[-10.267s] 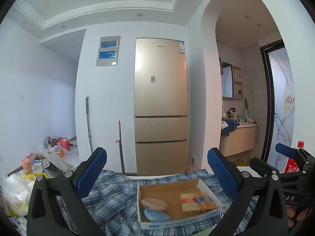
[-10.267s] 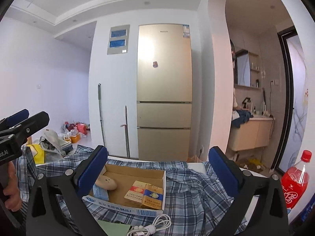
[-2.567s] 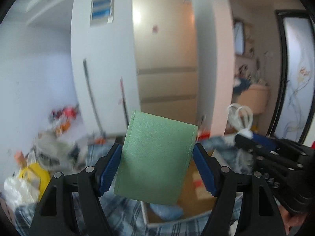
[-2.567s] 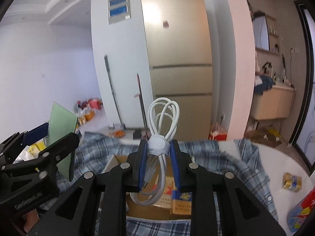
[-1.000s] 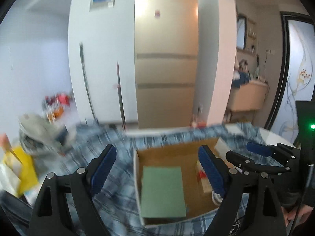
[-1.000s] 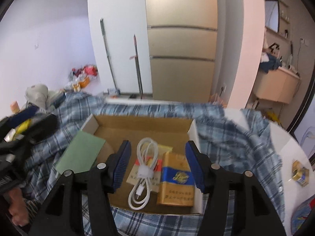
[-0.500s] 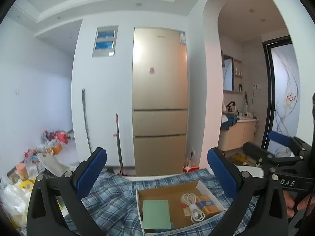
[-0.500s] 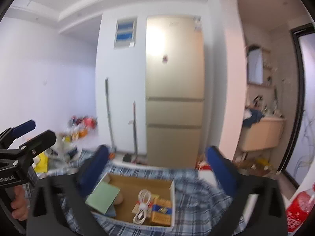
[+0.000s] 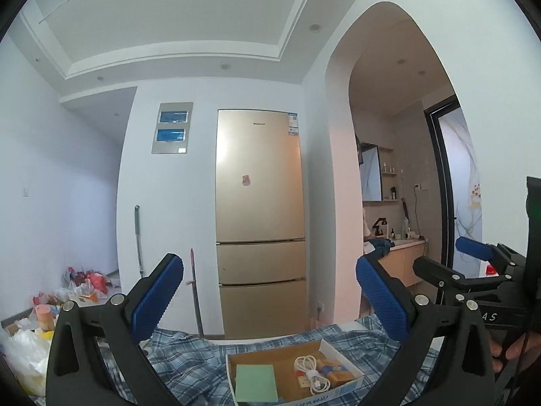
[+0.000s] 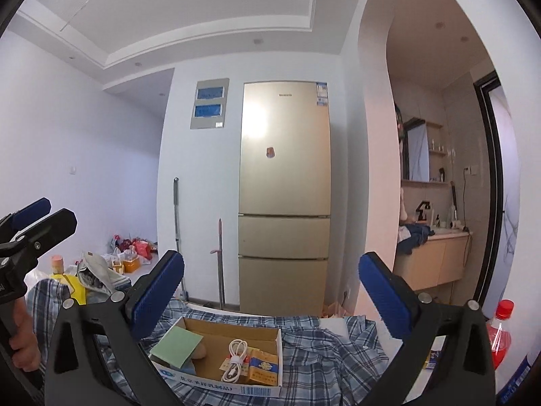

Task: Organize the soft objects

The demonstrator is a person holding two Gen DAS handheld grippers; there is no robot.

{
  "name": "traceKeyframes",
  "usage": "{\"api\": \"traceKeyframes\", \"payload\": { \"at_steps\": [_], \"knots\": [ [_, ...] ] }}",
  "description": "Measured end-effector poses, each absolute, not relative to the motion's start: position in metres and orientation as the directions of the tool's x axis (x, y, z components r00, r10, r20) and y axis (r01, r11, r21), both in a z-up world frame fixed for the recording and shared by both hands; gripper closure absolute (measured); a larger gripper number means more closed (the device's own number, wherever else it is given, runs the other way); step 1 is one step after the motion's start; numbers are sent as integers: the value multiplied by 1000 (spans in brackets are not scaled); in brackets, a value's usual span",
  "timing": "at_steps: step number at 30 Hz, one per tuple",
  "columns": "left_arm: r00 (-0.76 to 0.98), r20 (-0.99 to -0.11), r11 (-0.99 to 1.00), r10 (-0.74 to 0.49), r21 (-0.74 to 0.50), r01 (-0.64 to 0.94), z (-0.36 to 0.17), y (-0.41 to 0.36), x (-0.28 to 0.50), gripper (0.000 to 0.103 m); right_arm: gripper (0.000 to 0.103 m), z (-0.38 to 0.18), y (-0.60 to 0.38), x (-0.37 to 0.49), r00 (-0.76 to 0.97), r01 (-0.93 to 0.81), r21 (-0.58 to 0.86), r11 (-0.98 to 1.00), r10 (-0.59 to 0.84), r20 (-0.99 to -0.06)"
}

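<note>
soft objects: green pad [image 10: 176, 344], coiled white cable [image 10: 235, 354] and a pale rounded lump [image 10: 200, 352] all lie inside the cardboard box [image 10: 216, 379]
cardboard box: low and open-topped, it sits on the plaid shirt [image 10: 324, 355] spread over the white table [image 10: 333, 322], near and centre in both views
green pad: leans at the left end of the box, its left edge propped on the box rim and its right edge over the lump; looks thin, light and bendy, so i judge a pinch across one free edge best, and it will likely sag if held by a corner
white cable: lies flat in the middle of the box, touching the yellow and blue pack [image 10: 264, 368] on its right; light and floppy, bound by a white tie at its waist, which is the surest place to grip because loose loops could slip out
pale lump: mostly hidden under the pad, too little shows to tell what it is
plaid shirt: soft, wrinkled cloth, also a soft thing; probably needs bunching at a fold, and lifting it would drag the box along
left gripper [image 9: 270, 301]: fingers spread wide, grasping nothing, raised well above the box
right gripper [image 10: 271, 299]: fingers spread wide too, nothing between them, high over the box
red bottle [image 10: 500, 333]: stands at the far right on the table, well apart from the box
progress: judging by how things lie, the small soft things are boxed and only the shirt remains loose
</note>
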State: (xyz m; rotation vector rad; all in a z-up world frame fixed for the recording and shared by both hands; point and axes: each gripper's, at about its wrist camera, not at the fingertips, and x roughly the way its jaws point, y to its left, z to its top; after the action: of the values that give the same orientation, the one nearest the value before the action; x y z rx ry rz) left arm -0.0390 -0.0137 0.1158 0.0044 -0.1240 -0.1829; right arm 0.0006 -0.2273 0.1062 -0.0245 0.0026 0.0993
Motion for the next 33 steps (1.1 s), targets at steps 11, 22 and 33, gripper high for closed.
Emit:
{"api": "traceKeyframes", "payload": {
  "at_steps": [11, 22, 33],
  "knots": [
    [987, 60, 988, -152, -15, 154, 61, -15, -34, 0, 0, 56, -231, -11, 993, -106, -15, 994, 106, -44],
    [989, -51, 990, -140, 14, 141, 5, -27, -7, 0, 0, 5, -237, 1, 989, -84, -5, 996, 82, -126],
    [981, -114, 987, -159, 22, 162, -2, -30, 3, 0, 0, 0, -239, 10, 979, -85, 0, 996, 83, -187]
  ]
}}
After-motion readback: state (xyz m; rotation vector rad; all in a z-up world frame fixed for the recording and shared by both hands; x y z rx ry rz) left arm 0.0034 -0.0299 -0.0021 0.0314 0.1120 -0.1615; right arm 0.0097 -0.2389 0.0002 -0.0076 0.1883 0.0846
